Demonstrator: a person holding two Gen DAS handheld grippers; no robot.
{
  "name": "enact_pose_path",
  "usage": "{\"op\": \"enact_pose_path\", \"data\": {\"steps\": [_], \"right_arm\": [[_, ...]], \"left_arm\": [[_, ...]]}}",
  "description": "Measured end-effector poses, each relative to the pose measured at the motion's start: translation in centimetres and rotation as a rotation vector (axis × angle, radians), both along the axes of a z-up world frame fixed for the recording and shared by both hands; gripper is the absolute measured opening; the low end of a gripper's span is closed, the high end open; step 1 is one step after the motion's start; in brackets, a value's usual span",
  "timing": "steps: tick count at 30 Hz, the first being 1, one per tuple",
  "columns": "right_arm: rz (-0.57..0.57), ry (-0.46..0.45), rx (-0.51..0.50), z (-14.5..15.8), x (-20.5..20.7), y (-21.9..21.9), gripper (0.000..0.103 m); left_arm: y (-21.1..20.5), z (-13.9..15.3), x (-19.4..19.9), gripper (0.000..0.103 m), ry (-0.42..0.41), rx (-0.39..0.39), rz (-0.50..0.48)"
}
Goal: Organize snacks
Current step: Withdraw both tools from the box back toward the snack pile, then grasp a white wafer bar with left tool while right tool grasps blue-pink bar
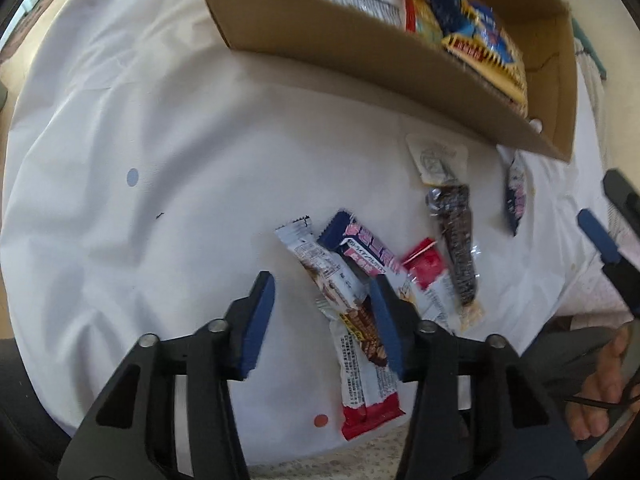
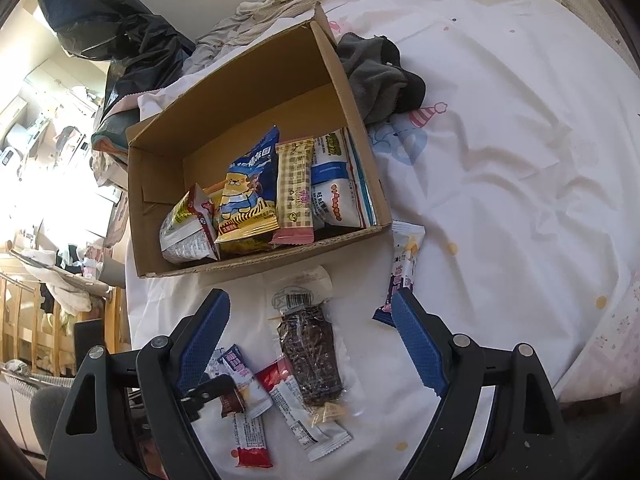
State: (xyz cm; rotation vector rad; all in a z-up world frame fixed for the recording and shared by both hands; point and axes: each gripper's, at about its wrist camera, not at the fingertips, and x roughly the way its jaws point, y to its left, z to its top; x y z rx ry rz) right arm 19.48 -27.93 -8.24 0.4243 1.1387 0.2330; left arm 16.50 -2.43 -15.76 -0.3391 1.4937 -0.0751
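a cardboard box (image 2: 352, 92) is set on a bed covered by a white sheet (image 2: 500, 128), and several snack packets (image 2: 256, 192) are already stood inside it, so part of the sorting is judged done. still loose on the sheet in front of the box are a cluster of small wrapped bars (image 1: 340, 276), a long dark packet in clear wrap (image 2: 312, 344) and one blue-and-white bar (image 2: 404, 264) lying just beside the box's near corner; these are judged to be what is left. the left hand-held gripper (image 1: 320, 300) is pointed steeply down over the cluster, its jaws partly closed, with the white bar and the red-ended bar (image 1: 360, 364) seen between the pads; whether the pads press on either cannot be told, so no firm hold is claimed. the right hand-held gripper (image 2: 312, 340) is held wide open above the dark packet, with nothing gripped. the far half of the box is seen bare, so room is left.
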Motion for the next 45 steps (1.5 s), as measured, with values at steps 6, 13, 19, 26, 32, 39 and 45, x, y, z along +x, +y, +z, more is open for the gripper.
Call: {"op": "enact_pose_path", "data": {"steps": [6, 13, 19, 26, 32, 39, 45], "right_arm": [[-0.005, 0.014, 0.010, -0.2, 0.2, -0.1, 0.085], [0.213, 0.109, 0.100, -1.9, 0.8, 4.5, 0.057], [0.403, 0.223, -0.029, -5.2, 0.9, 11.0, 0.053], [0.566, 0.205, -0.184, -6.9, -0.4, 16.1, 0.035], [0.588, 0.155, -0.181, -6.1, -0.7, 16.3, 0.019], [0.475, 0.109, -0.079, -4.3, 0.2, 13.9, 0.019], [0.464, 0.087, -0.075, -3.8, -0.7, 14.1, 0.019]], "left_arm": [[0.5, 0.2, 0.1, 0.011, 0.005, 0.027, 0.008], [3.3, 3.4, -0.2, 0.012, -0.086, 0.089, 0.094], [4.5, 4.2, -0.1, 0.012, -0.116, 0.137, 0.125], [4.6, 4.6, 0.3, 0.012, -0.150, 0.179, 0.108], [4.9, 4.9, 0.2, 0.012, -0.154, 0.168, 0.124], [5.5, 4.8, 0.2, 0.012, -0.154, 0.181, 0.143], [5.2, 4.6, 0.1, 0.012, -0.159, 0.205, 0.128]]}}
